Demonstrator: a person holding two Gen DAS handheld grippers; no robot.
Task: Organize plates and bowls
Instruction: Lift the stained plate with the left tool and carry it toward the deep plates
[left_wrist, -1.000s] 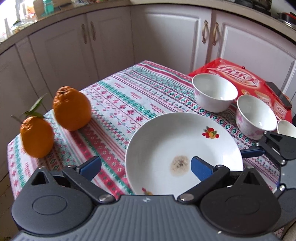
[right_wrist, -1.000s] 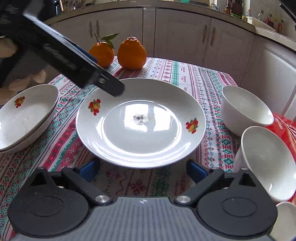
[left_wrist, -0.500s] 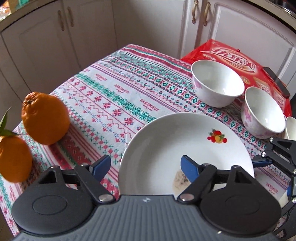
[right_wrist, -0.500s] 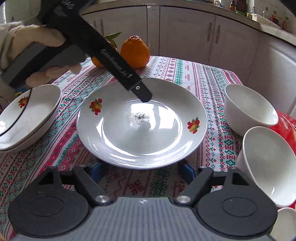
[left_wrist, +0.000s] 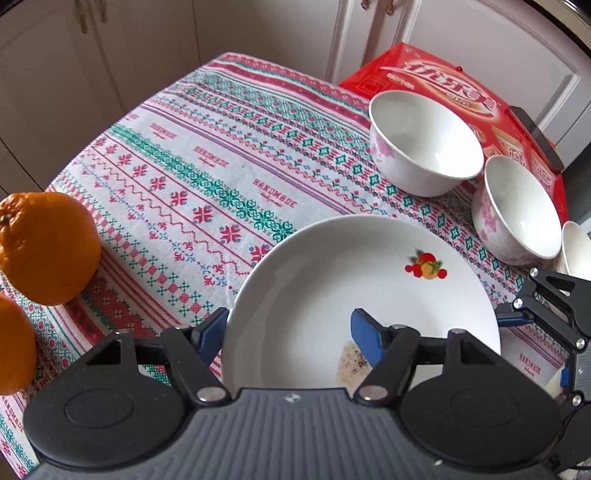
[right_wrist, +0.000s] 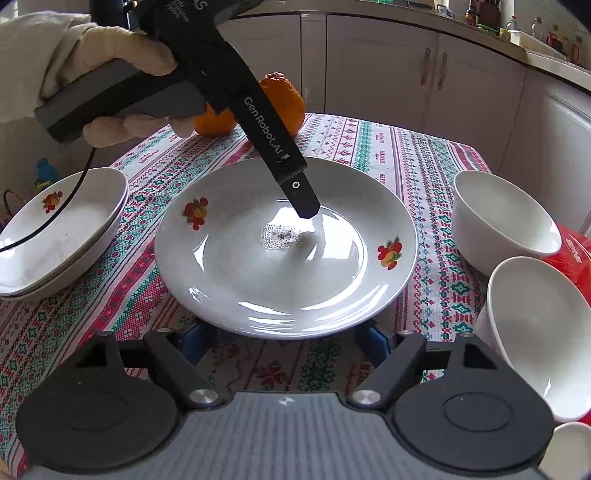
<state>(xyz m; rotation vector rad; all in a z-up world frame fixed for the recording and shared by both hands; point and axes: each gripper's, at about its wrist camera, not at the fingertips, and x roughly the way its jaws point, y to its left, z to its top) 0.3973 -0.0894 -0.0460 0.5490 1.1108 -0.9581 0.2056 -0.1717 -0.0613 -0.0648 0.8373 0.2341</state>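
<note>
A white fruit-print plate (left_wrist: 332, 280) (right_wrist: 236, 266) lies on the patterned tablecloth. My left gripper (left_wrist: 290, 334) is open and straddles its left rim: one blue pad outside the rim, the other over the plate's inside. In the right wrist view the left gripper's finger (right_wrist: 295, 184) reaches down into the plate. My right gripper (right_wrist: 284, 341) is open at the plate's near edge, its blue pads partly under the rim. Two stacked fruit-print plates (right_wrist: 62, 229) sit at the left. Two white bowls (left_wrist: 424, 144) (left_wrist: 517, 210) stand at the right, also in the right wrist view (right_wrist: 502, 221) (right_wrist: 539, 332).
Two oranges (left_wrist: 44, 247) (left_wrist: 14, 347) sit at the table's left edge. A red snack box (left_wrist: 443, 85) with a dark phone (left_wrist: 535, 136) lies behind the bowls. A small white dish (left_wrist: 576, 247) is at the far right. White cabinets (right_wrist: 424, 70) surround the table.
My left gripper has moved forward and down over the plate's left rim, its finger now reaching into the plate. My right gripper has edged closer to the plate's near edge.
</note>
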